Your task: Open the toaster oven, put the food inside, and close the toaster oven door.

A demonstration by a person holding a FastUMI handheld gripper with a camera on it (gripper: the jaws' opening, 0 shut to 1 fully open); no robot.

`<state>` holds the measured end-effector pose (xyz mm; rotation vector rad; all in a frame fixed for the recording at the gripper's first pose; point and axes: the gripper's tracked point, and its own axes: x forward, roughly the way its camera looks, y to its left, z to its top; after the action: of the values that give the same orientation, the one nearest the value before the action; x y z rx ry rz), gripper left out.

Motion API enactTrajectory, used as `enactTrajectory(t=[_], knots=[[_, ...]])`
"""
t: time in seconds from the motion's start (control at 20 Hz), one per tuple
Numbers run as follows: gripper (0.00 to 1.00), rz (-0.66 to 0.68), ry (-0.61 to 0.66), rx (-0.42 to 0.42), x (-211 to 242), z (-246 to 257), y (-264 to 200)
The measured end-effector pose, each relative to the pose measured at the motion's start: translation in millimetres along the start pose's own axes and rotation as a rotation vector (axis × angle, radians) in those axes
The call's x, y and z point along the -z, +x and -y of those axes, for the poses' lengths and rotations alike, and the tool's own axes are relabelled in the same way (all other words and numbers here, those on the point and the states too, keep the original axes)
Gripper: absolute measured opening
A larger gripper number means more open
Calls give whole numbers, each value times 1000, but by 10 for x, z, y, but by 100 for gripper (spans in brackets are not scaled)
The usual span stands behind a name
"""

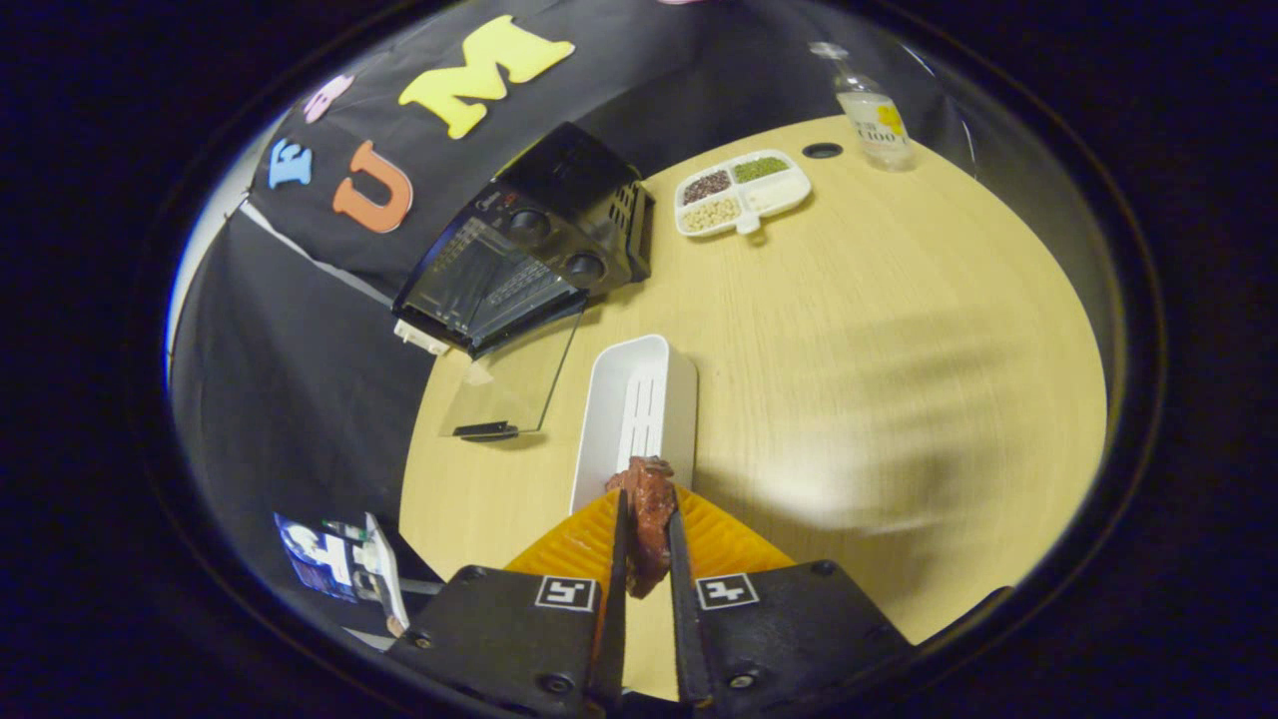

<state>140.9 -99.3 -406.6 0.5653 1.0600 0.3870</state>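
Off the near left rim of the round wooden surface [899, 379], low beside the claw, lies some printed paper or packaging [334, 559]; it is too blurred to tell which. Further back on the left, at the surface's far edge, sits the black toaster oven [529, 250], with two round knobs on its front panel. Its glass door [509, 384] is swung fully down and lies flat toward the claw, the dark handle at its near end.

Just right of the open door stands a long white tray [639, 409], its near end reaching to the fingertips. The claw [647, 529] is clamped on a reddish-brown piece of food [649, 519], both orange-backed fingers [584, 539] pressing its sides, so that the food is held above the tray's near end, well apart from the oven.

Beyond the tray, toward the far side, rests a white divided dish [744, 192] holding dark, green and pale grains in separate compartments. A small dark round hole [822, 151] lies just behind it, and right of that a clear bottle [874, 110] stands upright.
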Motion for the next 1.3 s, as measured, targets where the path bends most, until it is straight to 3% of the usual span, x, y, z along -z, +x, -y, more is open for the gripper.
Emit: enactTrajectory(t=[0.3,0.65,1.0,1.3], knots=[[15,63,-28,28,-104,-159,-243],[15,272,92,31,101,-1157,-544],[15,447,298,-81,85,-2292,14],[15,561,504,-195,-132,-2837,790]])
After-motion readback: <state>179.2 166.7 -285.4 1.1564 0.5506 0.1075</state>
